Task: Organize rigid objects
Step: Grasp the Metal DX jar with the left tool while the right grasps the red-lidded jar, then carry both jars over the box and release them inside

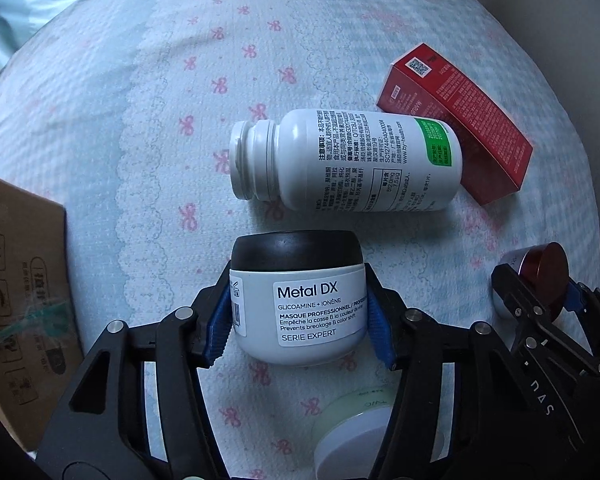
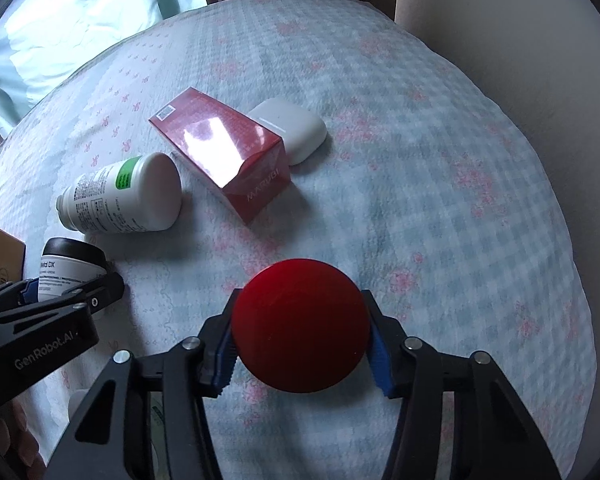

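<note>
The Metal DX jar (image 1: 298, 304), white with a black lid, sits squeezed between the blue pads of the left hand-held gripper (image 1: 300, 320), both pads pressed flat to its sides, just above the bedspread (image 1: 120, 120). Over on the right, the red-lidded jar (image 2: 300, 326) is clamped the same way in the right hand-held gripper (image 2: 302, 344), pads tight on either side of the round red cap, which fills that wrist view. From the left camera that jar (image 1: 540, 280) shows at the far right edge. Just beyond the Metal DX jar lies the white pill bottle (image 1: 344, 160) on its side, capless, mouth to the left. Its base touches the red carton (image 1: 460, 120), which lies flat. A white earbud case (image 2: 292, 130) rests against the carton's far side. A pale green jar (image 1: 356, 436) sits beneath the left gripper, and a cardboard box (image 1: 16, 288) stands at the left edge.
</note>
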`<state>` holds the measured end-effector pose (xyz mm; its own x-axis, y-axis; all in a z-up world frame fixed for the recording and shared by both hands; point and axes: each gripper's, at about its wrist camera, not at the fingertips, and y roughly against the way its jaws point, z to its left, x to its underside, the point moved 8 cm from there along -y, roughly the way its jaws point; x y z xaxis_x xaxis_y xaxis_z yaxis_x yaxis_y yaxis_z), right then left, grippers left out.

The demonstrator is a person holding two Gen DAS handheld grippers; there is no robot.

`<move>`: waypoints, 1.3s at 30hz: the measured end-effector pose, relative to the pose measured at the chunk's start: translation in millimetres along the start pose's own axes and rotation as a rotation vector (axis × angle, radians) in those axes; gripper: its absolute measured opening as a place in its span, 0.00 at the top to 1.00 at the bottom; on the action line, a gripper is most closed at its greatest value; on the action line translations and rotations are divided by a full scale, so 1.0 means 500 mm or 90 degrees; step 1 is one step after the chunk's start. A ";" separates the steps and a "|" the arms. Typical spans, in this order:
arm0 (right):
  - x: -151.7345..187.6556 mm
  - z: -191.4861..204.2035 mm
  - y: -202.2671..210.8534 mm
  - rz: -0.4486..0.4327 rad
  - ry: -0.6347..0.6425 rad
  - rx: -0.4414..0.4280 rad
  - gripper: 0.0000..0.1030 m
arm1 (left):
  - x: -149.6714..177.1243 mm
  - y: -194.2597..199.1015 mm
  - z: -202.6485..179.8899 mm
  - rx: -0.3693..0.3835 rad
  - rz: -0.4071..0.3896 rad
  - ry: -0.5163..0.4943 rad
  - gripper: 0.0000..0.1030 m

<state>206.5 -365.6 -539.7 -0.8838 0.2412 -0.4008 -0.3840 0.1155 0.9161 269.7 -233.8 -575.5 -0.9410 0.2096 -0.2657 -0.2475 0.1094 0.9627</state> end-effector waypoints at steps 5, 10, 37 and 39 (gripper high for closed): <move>0.004 -0.001 0.022 -0.011 0.001 -0.005 0.52 | -0.010 0.032 0.011 0.004 -0.014 0.002 0.48; -0.014 0.004 0.069 -0.030 0.003 -0.004 0.52 | -0.026 0.101 0.028 0.010 -0.034 0.010 0.48; -0.127 0.475 0.523 -0.099 0.144 -0.103 0.51 | -0.029 0.628 0.499 -0.004 -0.166 0.060 0.48; -0.114 0.532 0.516 -0.086 0.140 -0.119 0.51 | -0.017 0.622 0.555 -0.008 -0.158 0.058 0.48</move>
<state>228.9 -93.2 -282.9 -0.8506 0.0186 -0.5255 -0.5257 -0.0521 0.8491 264.5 67.9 -288.0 -0.8679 0.0898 -0.4885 -0.4753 0.1352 0.8694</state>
